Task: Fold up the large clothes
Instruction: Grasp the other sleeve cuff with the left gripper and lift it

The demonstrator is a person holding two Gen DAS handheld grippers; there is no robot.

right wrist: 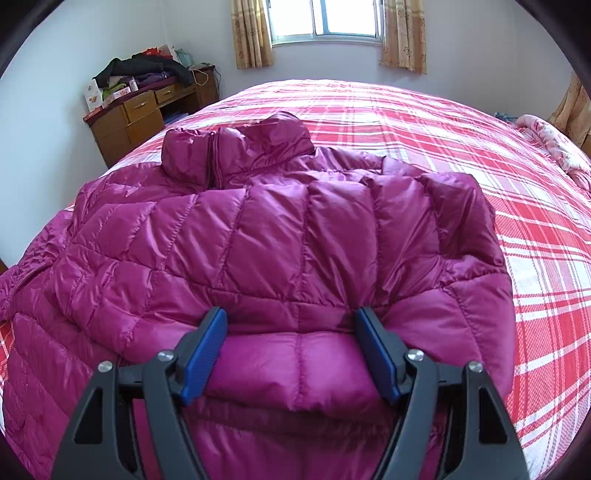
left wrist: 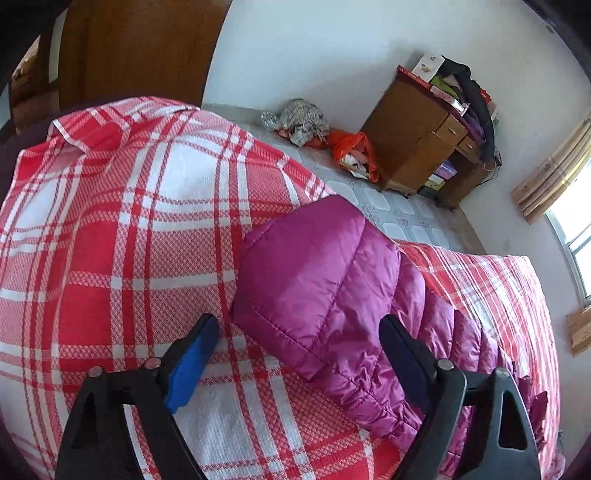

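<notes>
Magenta puffer jacket (right wrist: 258,229) spread on the red plaid bed (right wrist: 480,155), collar at far end, left hand-held gripper (left wrist: 299,332) released above its sleeve, right hand-held gripper (right wrist: 291,328) released over the near hem

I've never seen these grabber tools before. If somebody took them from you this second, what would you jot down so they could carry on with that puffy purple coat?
Left gripper: open, holding nothing, at one end of the magenta down jacket.
Right gripper: open, over the jacket's middle.
The jacket lies on the red plaid bedspread, collar toward the window.
Done: a sleeve appears folded across the body.
Left: fold the rest and tidy the bundle.
</notes>
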